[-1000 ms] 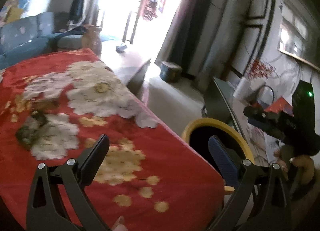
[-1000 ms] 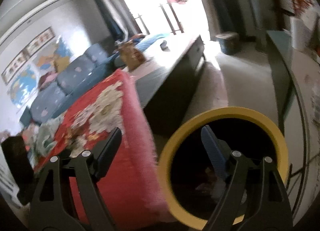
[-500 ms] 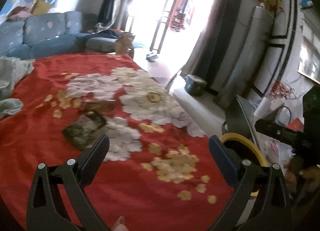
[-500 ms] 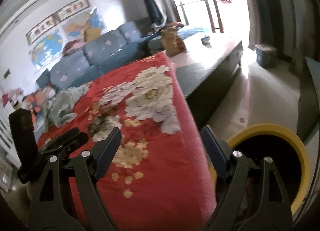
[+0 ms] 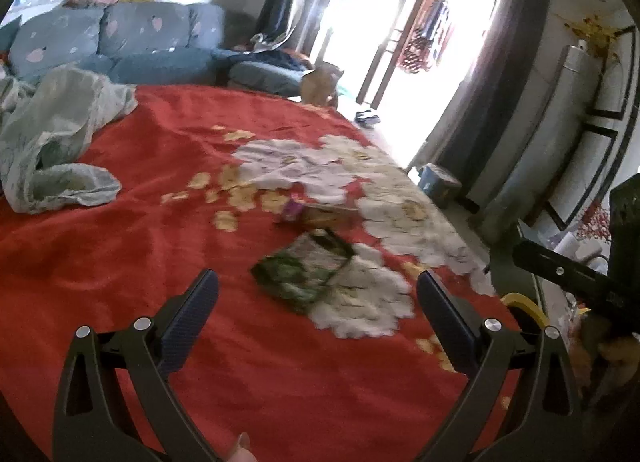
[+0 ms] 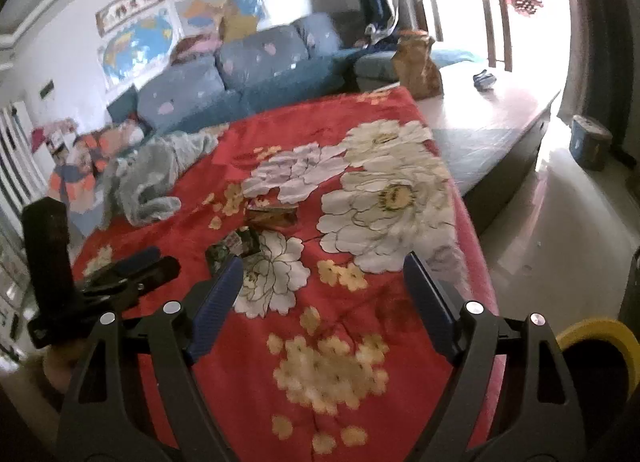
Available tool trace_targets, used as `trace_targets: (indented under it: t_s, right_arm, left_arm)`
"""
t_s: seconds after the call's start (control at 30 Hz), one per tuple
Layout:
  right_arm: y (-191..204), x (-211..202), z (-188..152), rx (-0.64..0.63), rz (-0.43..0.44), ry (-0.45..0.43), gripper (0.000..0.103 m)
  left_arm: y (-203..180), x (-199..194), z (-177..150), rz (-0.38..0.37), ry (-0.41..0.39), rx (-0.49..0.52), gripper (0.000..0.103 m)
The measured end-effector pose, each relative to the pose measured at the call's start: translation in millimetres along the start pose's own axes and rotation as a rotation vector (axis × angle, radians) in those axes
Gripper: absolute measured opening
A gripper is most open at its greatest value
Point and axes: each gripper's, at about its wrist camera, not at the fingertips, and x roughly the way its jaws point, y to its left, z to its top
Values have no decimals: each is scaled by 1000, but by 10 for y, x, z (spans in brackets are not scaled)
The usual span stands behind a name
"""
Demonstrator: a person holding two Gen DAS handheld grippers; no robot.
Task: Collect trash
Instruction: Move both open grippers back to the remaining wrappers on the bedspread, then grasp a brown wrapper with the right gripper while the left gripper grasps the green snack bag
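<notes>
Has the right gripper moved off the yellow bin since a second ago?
Yes. The right gripper swung left from over the yellow bin to over the red blanket; the bin now sits bottom right.

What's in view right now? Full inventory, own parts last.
blanket: 1, red with white and yellow flowers, under everything
green wrapper: 1, dark green, mid-blanket
brown wrapper: 1, brown with purple end, just beyond green wrapper
cloth: 1, pale green, crumpled, blanket's far left
sofa: 1, blue, behind blanket
bin: 1, yellow rim, floor at right
left hand-held gripper: 1, black, open, empty
right hand-held gripper: 1, black, open, empty
</notes>
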Motion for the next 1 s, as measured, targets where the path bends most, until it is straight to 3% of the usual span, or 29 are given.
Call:
trace_targets:
  t_s: [0.13, 0.27, 0.43, 0.8, 0.83, 0.87, 0.93, 0.97, 1.0]
  right_arm:
    - [92, 351, 126, -21, 24, 43, 72]
    - [164, 704, 236, -43, 35, 93, 68]
    - [228, 1020, 330, -61, 43, 135, 67]
    - [237, 1711, 426, -70, 63, 243, 65]
    - [221, 1742, 427, -53, 77, 244, 62]
    - [215, 1764, 434, -41, 95, 242, 51]
    - [222, 1767, 440, -27, 145, 247, 32]
    - [232, 1754, 431, -23, 154, 248, 30]
    - [241, 1727, 416, -22, 150, 241, 27]
  left_arm:
    - [199, 140, 38, -30, 48, -42, 94]
    - [325, 358, 28, -95, 114, -90, 80]
    - [328, 566, 32, -139, 167, -100, 78]
    - [263, 716, 49, -74, 205, -58, 46]
    - [271, 710, 46, -71, 205, -62, 41]
    - [285, 706, 44, -70, 204, -69, 35]
    - [307, 704, 36, -80, 206, -74, 31]
    - [309, 705, 34, -81, 206, -76, 22]
    - [307, 706, 30, -86, 208, -75, 20]
